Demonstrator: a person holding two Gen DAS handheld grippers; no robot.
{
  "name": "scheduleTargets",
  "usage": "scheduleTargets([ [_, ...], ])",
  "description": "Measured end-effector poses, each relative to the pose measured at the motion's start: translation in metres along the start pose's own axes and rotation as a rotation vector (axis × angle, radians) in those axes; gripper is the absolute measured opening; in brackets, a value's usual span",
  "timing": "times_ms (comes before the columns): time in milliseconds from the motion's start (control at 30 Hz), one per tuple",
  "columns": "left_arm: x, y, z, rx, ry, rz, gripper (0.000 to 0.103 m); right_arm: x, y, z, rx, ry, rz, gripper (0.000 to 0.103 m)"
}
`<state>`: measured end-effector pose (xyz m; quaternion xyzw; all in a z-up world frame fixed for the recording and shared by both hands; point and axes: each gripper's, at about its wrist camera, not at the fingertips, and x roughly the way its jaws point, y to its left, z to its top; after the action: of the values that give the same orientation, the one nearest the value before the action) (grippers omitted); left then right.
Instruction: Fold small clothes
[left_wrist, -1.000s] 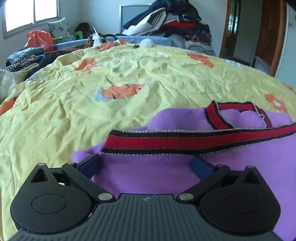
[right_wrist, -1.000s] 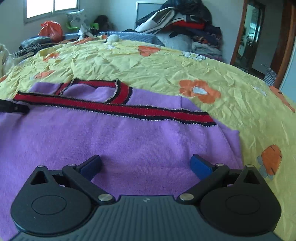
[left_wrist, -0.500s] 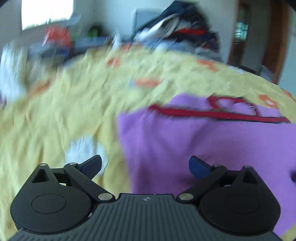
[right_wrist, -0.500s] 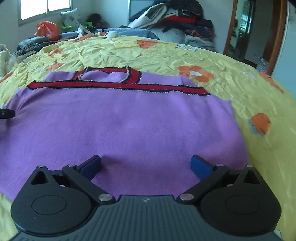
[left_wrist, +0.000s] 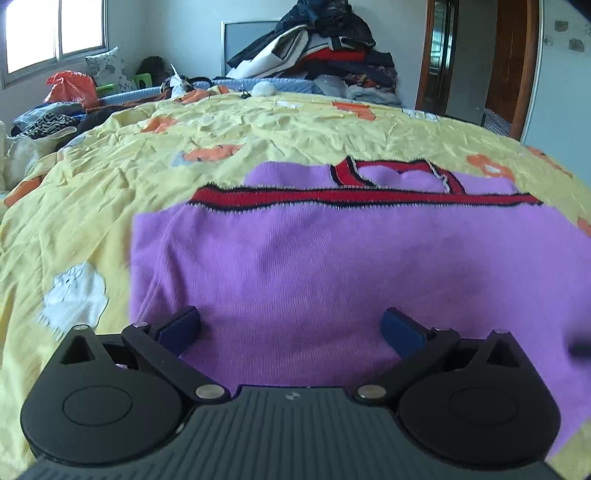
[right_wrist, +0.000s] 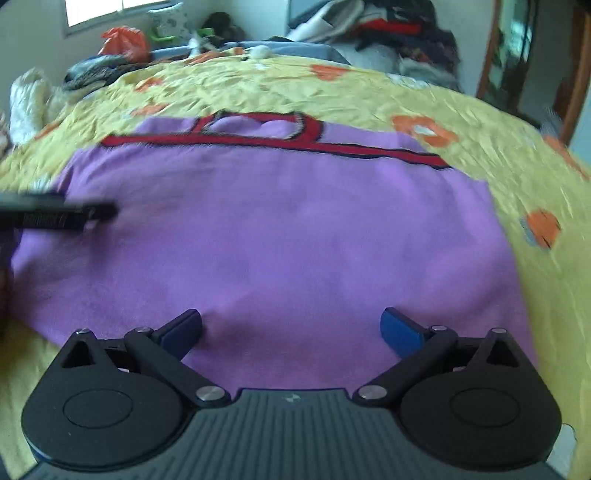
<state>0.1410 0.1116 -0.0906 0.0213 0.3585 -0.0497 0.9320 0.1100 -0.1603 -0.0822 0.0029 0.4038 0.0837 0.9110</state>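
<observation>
Where sweater ends, bare bedspread.

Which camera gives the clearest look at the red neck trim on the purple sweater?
The left wrist view: the red neck trim is sharp there, fuzzy edging visible. The right wrist view shows it whole but motion-blurred.

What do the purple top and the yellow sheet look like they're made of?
Purple top: looks like soft knit, maybe wool or acrylic; fine ribbing and fuzzy edges on its red trim. Yellow sheet: thin woven fabric, probably cotton, matte and heavily creased.
</observation>
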Motion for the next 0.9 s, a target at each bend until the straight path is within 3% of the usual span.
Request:
scheduleTargets([
  [67, -0.003, 0.000, 0.001, 0.008, 0.012, -0.002, 0.103, 0.012, -0.006, 0.007, 0.002, 0.000, -0.022, 0.103],
  [100, -0.004, 0.002, -0.002, -0.002, 0.001, 0.000, 0.103, 0.022, -0.006, 0.008, -0.007, 0.041, -0.024, 0.103],
  [167, -0.005, 0.000, -0.007, 0.000, -0.022, 0.011, 0.103, 0.020, -0.003, -0.001, -0.059, -0.006, -0.028, 0.103],
  [300, -0.003, -0.001, -0.002, -0.001, 0.003, 0.014, 0.103, 0.012, -0.008, -0.020, -0.033, -0.075, -0.025, 0.103],
  [400, 0.001, 0.002, 0.005, 0.008, 0.034, -0.011, 0.103, 0.013, -0.014, -0.014, -0.029, -0.042, 0.000, 0.103],
  [533, 0.001, -0.002, 0.004, -0.012, 0.026, 0.013, 0.103, 0.010, -0.010, -0.011, 0.009, -0.026, -0.026, 0.103],
  [600, -0.001, -0.006, 0.009, 0.008, 0.046, 0.003, 0.103, 0.007, -0.002, -0.002, 0.079, -0.038, 0.041, 0.103],
  [667, 0.000, 0.001, 0.024, -0.036, 0.057, -0.060, 0.103, 0.014, 0.013, 0.015, 0.146, -0.021, 0.112, 0.103],
  [733, 0.004, 0.010, 0.043, -0.077, 0.045, -0.111, 0.103, 0.025, 0.039, 0.027, 0.043, -0.012, 0.149, 0.103],
  [833, 0.029, 0.004, 0.066, 0.012, 0.062, -0.071, 0.103, 0.041, 0.065, 0.026, -0.069, -0.020, 0.029, 0.103],
  [900, 0.055, 0.003, 0.066, 0.032, 0.133, -0.045, 0.103, 0.040, 0.071, 0.017, -0.136, -0.060, 0.007, 0.103],
])
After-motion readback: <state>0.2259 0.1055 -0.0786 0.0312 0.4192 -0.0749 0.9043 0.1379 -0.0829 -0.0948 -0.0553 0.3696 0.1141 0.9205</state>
